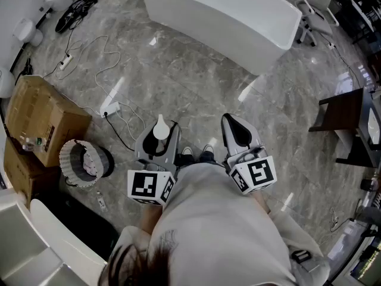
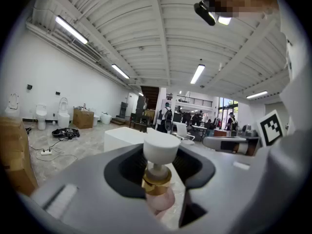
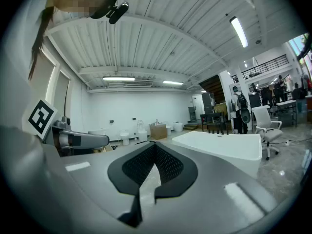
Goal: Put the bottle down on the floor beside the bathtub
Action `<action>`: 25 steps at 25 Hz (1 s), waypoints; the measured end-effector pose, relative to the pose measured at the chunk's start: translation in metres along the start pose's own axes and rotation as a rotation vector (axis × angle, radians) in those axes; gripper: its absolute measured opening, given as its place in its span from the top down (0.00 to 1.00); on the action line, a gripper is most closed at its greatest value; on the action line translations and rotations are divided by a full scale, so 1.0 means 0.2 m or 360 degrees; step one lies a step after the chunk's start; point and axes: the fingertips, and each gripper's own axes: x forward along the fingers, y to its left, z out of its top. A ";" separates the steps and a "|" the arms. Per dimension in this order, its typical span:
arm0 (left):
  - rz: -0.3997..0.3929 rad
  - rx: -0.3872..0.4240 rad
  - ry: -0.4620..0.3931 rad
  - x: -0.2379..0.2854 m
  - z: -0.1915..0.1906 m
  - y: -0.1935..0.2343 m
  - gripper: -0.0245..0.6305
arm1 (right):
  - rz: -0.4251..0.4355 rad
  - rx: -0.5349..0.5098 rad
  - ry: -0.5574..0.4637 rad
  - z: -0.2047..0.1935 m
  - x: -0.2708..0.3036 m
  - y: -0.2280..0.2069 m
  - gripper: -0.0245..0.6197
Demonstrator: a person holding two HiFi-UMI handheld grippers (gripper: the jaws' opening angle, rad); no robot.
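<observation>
A bottle with a white pump cap (image 1: 161, 127), a gold collar and a pink body (image 2: 159, 199) stands upright between the black pads of my left gripper (image 1: 157, 142), which is shut on it near the neck. I hold it at waist height above the grey marble floor. The white bathtub (image 1: 226, 14) lies across the floor well ahead of both grippers, and it shows as a white block in the left gripper view (image 2: 122, 139) and the right gripper view (image 3: 225, 145). My right gripper (image 1: 238, 133) is beside the left one, shut, with its pads (image 3: 168, 165) together and nothing between them.
Cardboard boxes (image 1: 41, 121) and a round woven basket (image 1: 83, 162) sit at the left. White cables with a power strip (image 1: 111, 108) trail over the floor between them and the tub. A dark table (image 1: 348, 124) stands at the right, an office chair (image 1: 315, 5) beyond the tub.
</observation>
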 end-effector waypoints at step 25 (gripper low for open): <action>0.0150 -0.0041 -0.0103 0.13 0.05 -0.20 0.65 | 0.0155 -0.0024 -0.0058 0.02 -0.12 -0.30 0.96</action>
